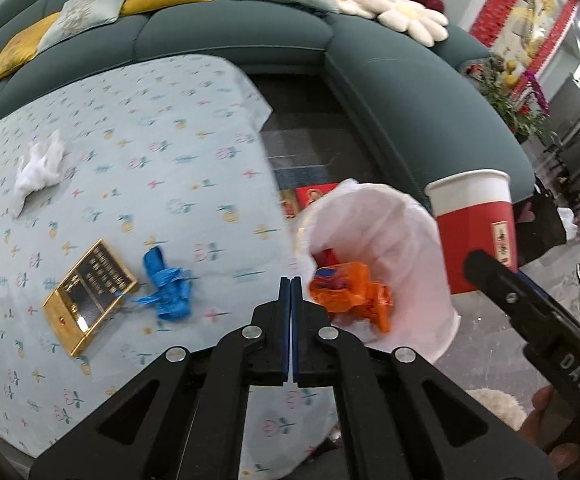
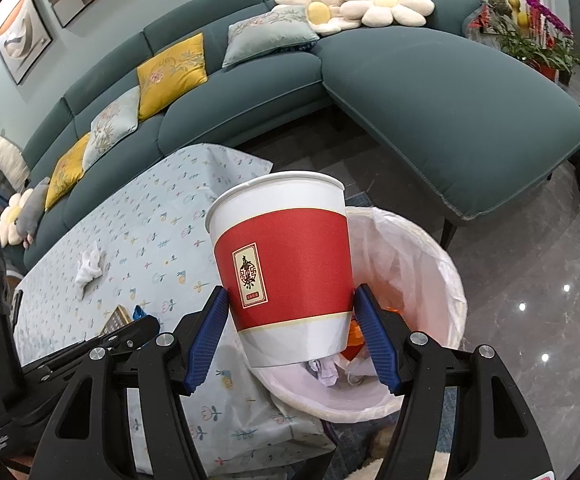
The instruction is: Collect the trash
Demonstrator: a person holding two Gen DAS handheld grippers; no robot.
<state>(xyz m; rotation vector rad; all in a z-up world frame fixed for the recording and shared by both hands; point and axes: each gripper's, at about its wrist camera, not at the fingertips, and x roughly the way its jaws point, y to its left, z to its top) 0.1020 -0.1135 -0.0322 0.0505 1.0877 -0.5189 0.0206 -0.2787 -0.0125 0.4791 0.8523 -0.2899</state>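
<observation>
My left gripper [image 1: 290, 280] is shut with nothing between its pads, over the table's edge beside the white-lined trash bin [image 1: 418, 240]. An orange wrapper [image 1: 350, 292] lies inside the bin. On the flowered tablecloth [image 1: 150, 168] lie a crumpled blue wrapper [image 1: 166, 284] and a white tissue [image 1: 38, 172]. My right gripper [image 2: 292, 300] is shut on a red and white paper cup [image 2: 286, 268], held upright just above the bin [image 2: 430, 264]. The cup [image 1: 474, 232] also shows at the right of the left wrist view.
A gold and black box [image 1: 86, 300] lies on the table left of the blue wrapper. A dark green sofa [image 2: 430, 100] with cushions wraps around the table's far side. The floor [image 2: 530, 300] to the right is polished grey tile. A potted plant [image 2: 530, 40] stands at the back right.
</observation>
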